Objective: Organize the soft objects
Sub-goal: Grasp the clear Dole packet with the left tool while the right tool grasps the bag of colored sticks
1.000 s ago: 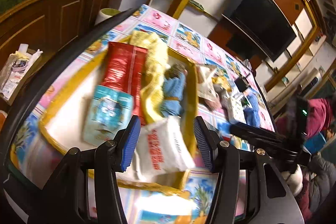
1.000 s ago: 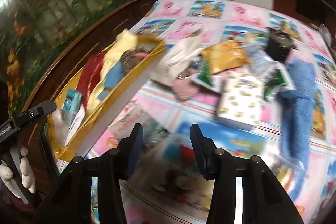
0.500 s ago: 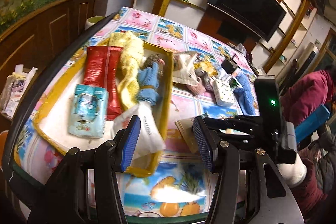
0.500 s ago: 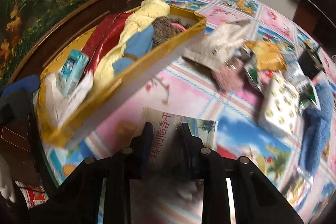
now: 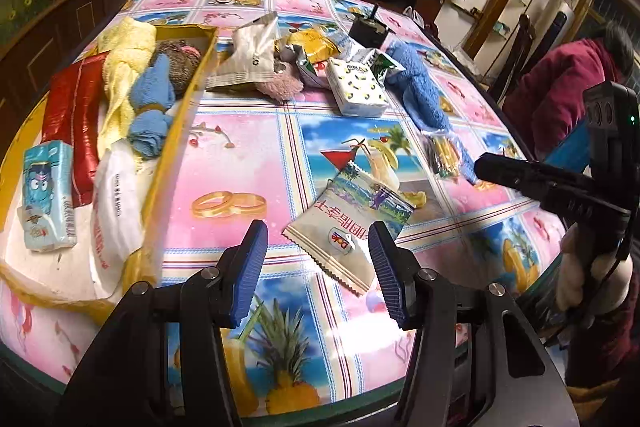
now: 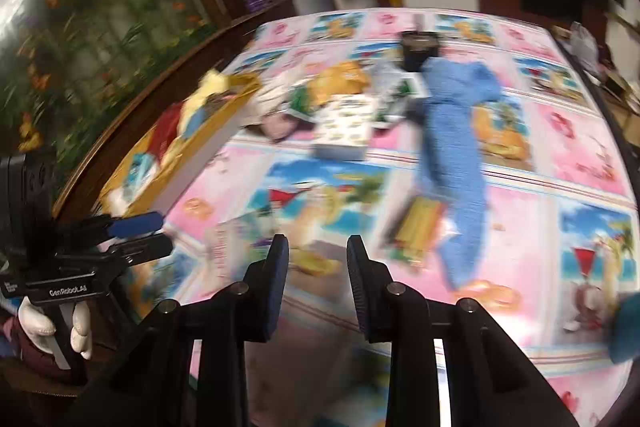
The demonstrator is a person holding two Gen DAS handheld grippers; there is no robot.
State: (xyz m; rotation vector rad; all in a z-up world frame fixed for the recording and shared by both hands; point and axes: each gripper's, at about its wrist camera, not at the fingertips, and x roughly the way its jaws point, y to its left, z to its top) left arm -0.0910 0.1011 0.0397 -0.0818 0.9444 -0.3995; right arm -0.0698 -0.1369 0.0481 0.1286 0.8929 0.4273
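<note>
Dole snack packet (image 5: 348, 223) flat right of yellow tray (image 5: 176, 131), long axis diagonal, bare bench (image 5: 240, 155) between, left hand-held gripper (image 5: 316, 267) spread over it, right hand-held gripper (image 6: 316, 283) spread, empty.

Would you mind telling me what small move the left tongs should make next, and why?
Probably ease the left tongs forward and down to straddle the Dole snack packet. They are open and empty, and the packet lies flat on the tablecloth just ahead of them, outside the yellow tray that already holds the sorted soft items. The right tongs are also empty.
</note>
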